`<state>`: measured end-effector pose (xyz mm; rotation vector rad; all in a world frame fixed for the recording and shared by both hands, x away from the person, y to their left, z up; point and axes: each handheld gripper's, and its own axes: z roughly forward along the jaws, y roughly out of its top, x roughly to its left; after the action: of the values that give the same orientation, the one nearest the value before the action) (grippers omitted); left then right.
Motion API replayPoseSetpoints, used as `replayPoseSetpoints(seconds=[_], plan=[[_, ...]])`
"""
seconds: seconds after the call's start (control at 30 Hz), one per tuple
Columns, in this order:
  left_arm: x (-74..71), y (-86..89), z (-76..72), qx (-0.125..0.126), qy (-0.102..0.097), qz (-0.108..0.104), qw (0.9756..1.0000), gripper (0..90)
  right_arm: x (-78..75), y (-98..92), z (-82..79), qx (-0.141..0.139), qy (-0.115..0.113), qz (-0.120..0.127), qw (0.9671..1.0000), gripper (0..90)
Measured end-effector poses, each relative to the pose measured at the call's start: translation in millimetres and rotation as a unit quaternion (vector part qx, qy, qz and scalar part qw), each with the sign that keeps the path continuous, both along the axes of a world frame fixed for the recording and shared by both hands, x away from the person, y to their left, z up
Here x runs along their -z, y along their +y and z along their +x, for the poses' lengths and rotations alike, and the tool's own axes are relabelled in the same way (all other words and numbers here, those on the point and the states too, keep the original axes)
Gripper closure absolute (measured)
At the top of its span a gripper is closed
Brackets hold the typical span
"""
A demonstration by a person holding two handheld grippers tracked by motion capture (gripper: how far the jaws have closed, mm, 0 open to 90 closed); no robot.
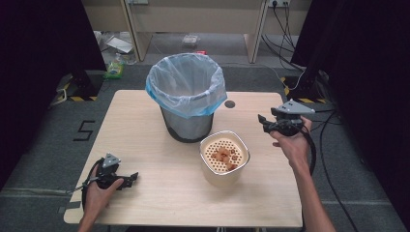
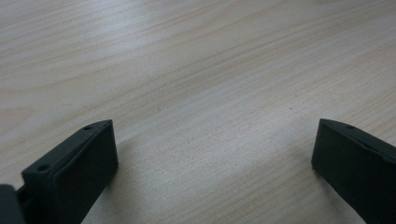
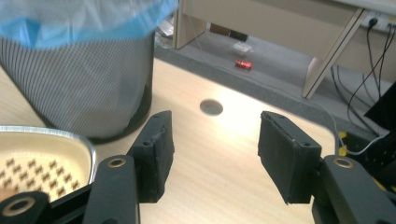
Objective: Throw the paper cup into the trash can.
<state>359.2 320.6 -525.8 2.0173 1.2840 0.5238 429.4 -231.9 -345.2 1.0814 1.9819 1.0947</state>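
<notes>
i am at the reaching step. my right gripper hangs over the table, just to the right of the cream strainer pot, and its jaws are partly open with nothing between them. the pot sits near the middle of the table, right in front of the bin with the blue bag. small orange food bits lie on its holey tray. my left gripper rests low by the near left corner, jaws wide apart and empty. next i think i must bring the right gripper to the pot's rim, pinch it, then tip the bits into the bin.
</notes>
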Motion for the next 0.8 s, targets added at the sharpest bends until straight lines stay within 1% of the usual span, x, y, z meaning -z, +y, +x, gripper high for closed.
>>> replayPoseSetpoints(seconds=[0.03, 0.13, 0.27, 0.33, 0.43, 0.53, 0.6, 0.7, 0.73, 0.77, 0.8], plan=[[0.0, 0.0, 0.0, 0.000, 0.000, 0.000, 1.0000, 0.0, 4.1, -1.6, -2.8, 0.002, 0.005, 0.001, 1.0000, 44.8], [0.0, 0.0, 0.0, 0.000, 0.000, 0.000, 1.0000, 0.0, 15.2, -5.3, -11.7, 0.007, 0.006, 0.001, 1.0000, 43.4], [0.0, 0.0, 0.0, 0.000, 0.000, 0.000, 1.0000, 0.0, 30.7, -9.0, -22.6, 0.011, 0.013, 0.002, 0.9999, 42.2], [0.0, 0.0, 0.0, 0.000, 0.000, 0.000, 1.0000, 0.0, 38.1, -10.6, -27.6, 0.013, 0.019, -0.005, 0.9997, 41.5], [0.0, 0.0, -0.3, 0.000, 0.000, 0.000, 1.0000, 0.0, 49.6, -11.6, -34.7, 0.017, 0.021, -0.004, 0.9996, 40.8], [0.0, 0.0, -0.5, 0.000, 0.000, 0.000, 1.0000, 0.0, 61.2, -11.8, -39.9, 0.022, 0.023, -0.005, 0.9995, 40.2], [0.0, 0.0, -0.6, 0.000, 0.000, 0.000, 1.0000, 0.0, 67.9, -12.1, -43.5, 0.024, 0.027, 0.003, 0.9994, 40.1], [0.0, 0.0, -0.6, 0.000, 0.000, 0.000, 1.0000, 0.0, 77.5, -12.9, -47.6, 0.030, 0.029, 0.004, 0.9991, 39.4], [0.0, 0.0, -0.6, 0.000, 0.000, 0.000, 1.0000, 0.0, 81.5, -12.7, -48.5, 0.033, 0.030, 0.002, 0.9990, 39.0], [0.0, 0.0, -0.6, 0.000, 0.000, 0.000, 1.0000, 0.0, 85.3, -12.1, -48.9, 0.030, 0.041, -0.005, 0.9987, 37.8], [0.0, 0.0, -0.7, 0.000, 0.000, 0.000, 1.0000, 0.0, 88.4, -11.9, -49.7, 0.028, 0.047, -0.012, 0.9984, 37.5]])
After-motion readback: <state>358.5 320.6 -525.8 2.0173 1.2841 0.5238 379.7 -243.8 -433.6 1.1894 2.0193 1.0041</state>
